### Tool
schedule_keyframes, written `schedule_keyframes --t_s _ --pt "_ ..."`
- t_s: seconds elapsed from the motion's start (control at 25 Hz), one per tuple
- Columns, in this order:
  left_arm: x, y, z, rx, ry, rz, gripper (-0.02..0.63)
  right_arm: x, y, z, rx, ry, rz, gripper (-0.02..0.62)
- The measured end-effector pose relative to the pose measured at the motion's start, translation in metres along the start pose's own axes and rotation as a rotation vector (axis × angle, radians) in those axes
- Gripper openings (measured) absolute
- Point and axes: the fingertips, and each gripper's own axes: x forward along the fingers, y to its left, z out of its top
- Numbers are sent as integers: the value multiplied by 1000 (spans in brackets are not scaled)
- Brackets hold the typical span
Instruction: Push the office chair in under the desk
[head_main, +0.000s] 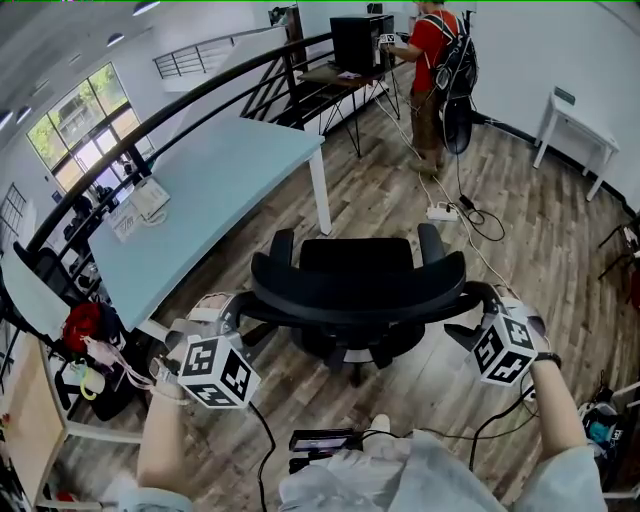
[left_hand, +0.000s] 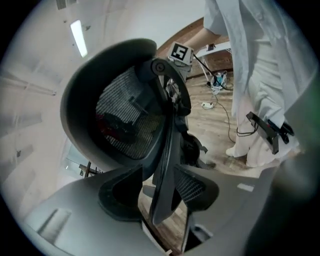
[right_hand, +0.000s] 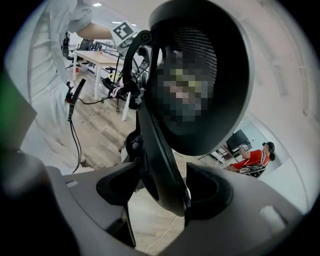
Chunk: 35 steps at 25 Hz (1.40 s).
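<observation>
Two grippers straddle the backrest edges of the black mesh-backed office chair (head_main: 358, 285). The left gripper (left_hand: 157, 192) and right gripper (right_hand: 164, 189) both have their jaws apart and are not clamped. The chair stands beside the pale blue, white-legged desk (head_main: 220, 180), not under it. I would push evenly with both grippers and steer left, between the legs. I read no lettering, only square markers.

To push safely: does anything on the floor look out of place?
Yes: a white power strip and loose cables lie on the floor beyond the office chair, near the desk leg; the chair might snag them.
</observation>
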Motion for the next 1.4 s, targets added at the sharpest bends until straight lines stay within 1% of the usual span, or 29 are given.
schedule_keyframes --t_s 0.16,0.32,0.44,0.56,0.8,0.88,1.0,1.08,1.12,1.2,1.28,1.36,1.4 --pt "22 4 -14 15 85 -52 169 12 -14 -17 -58 52 58 290" --pt "37 3 -30 39 157 -82 169 18 -18 -24 -107 98 98 290" --pt "51 -2 -36 62 182 -120 169 27 -19 -29 -145 122 108 290" --pt "64 -4 -39 83 200 -152 169 37 -17 -28 -159 127 124 290" --pt "82 -8 -47 109 233 -176 167 57 -12 -26 -168 126 157 290" --pt "86 -8 -48 110 246 -179 167 58 -12 -27 -178 121 147 288" --pt "95 -9 -53 112 253 -173 166 58 -15 -22 -176 78 121 287" --pt "100 -7 -55 94 241 -129 164 59 -19 -18 -178 57 82 280" --pt "101 -5 -54 81 230 -101 164 60 -22 -17 -180 52 56 262" --pt "100 -2 -49 65 214 -64 164 60 -28 -17 -183 48 11 181" --pt "101 0 -48 67 214 -51 161 61 -31 -17 -190 43 -11 179" --pt "102 2 -49 74 219 -41 126 62 -32 -17 -198 35 -23 179" --pt "102 2 -50 75 221 -36 124 63 -33 -17 -203 31 -28 179"
